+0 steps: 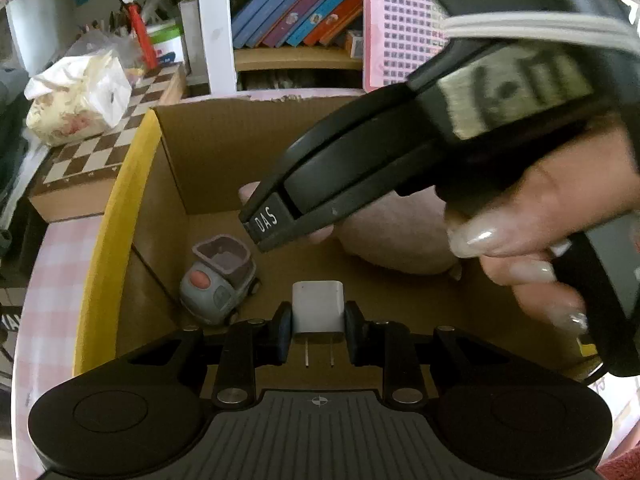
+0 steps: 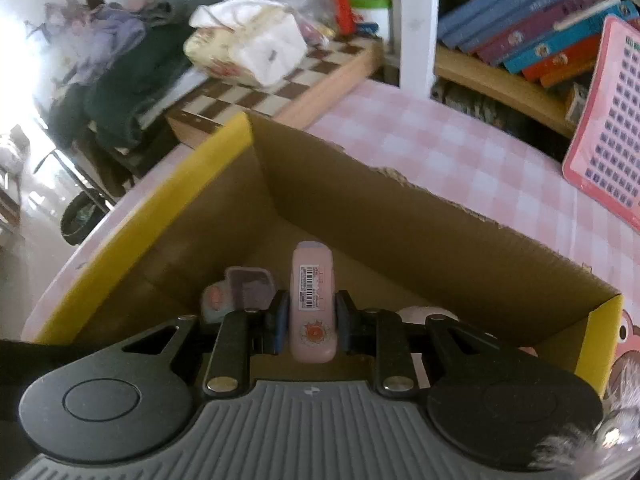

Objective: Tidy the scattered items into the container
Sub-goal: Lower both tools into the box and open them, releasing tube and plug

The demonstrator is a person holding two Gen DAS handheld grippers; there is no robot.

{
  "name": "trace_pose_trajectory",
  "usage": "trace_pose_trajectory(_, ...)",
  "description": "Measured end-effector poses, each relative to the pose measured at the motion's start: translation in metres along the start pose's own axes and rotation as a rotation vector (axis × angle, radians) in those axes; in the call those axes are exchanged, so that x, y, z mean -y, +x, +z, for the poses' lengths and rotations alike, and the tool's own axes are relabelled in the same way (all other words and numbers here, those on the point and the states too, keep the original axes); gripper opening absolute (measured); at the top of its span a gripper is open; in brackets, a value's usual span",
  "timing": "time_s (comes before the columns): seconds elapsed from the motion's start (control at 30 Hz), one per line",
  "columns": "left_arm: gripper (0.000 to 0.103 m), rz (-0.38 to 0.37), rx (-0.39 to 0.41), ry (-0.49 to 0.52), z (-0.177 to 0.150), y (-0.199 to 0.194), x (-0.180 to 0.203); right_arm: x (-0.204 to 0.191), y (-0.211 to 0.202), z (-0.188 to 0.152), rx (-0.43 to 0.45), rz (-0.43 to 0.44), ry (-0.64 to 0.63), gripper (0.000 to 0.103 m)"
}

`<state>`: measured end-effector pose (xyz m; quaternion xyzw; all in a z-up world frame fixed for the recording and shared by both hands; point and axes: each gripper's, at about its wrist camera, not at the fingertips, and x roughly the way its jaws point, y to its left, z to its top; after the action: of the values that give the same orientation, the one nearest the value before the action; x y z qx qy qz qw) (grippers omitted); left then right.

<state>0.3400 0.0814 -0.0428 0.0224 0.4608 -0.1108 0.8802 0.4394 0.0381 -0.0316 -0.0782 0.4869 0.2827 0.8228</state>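
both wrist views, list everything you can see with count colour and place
cardboard box: 1, brown with yellow rim, on the table
toy truck: 1, grey and purple, box floor
plush: 1, pink, box floor
charger plug: 1, white, in left gripper
pink case: 1, barcode label, in right gripper
chessboard: 1, brown and white, behind box
tissue pack: 1, white, on chessboard
books: several, blue, purple, orange, shelf
left gripper: 1, black, over box
right gripper: 1, black, over box

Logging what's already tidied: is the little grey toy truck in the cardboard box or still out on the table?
In. The toy truck sits on the floor of the cardboard box, near its yellow-edged wall.
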Motion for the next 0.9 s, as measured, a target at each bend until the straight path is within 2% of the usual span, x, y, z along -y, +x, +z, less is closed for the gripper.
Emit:
trace_pose_trajectory(0.2, 0.026, -0.004, 0.001, 0.0, 0.001, 0.001, 0.003, 0.004, 0.004, -0.001, 0.007, 0.009, 0.025, 0.024)
trace_pose_trajectory(0.27, 0.028, -0.001, 0.018, 0.011, 0.002, -0.001, 0.005, 0.004, -0.001, -0.001, 0.029, 0.023, 0.031, 0.035)
trace_pose_trajectory(0.37, 0.03, 0.0, 0.042, 0.011, 0.005, -0.007, 0.007, 0.003, -0.014, -0.001, 0.062, 0.034, 0.041, 0.036)
trace_pose_trajectory(0.47, 0.038, 0.009, 0.089, 0.019, 0.004, -0.02, 0.009, 0.0, -0.033, -0.004, 0.104, 0.04, 0.043, 0.037)
trace_pose_trajectory(0.63, 0.042, 0.004, 0.179, 0.01, -0.004, -0.05, 0.006, -0.012, -0.075, -0.017, 0.21, 0.044, 0.049, 0.04)
trace_pose_trajectory(0.73, 0.046, -0.003, 0.24, 0.005, -0.01, -0.072, 0.001, -0.019, -0.101, -0.028, 0.277, 0.024, 0.051, 0.043)
trace_pose_trajectory(0.8, 0.054, -0.006, 0.283, 0.002, -0.016, -0.088, 0.001, -0.025, -0.12, -0.038, 0.323, 0.0, 0.045, 0.044)
trace_pose_trajectory(0.9, 0.055, 0.002, 0.316, -0.006, -0.027, -0.106, -0.001, -0.03, -0.14, -0.054, 0.366, -0.027, 0.054, 0.044)
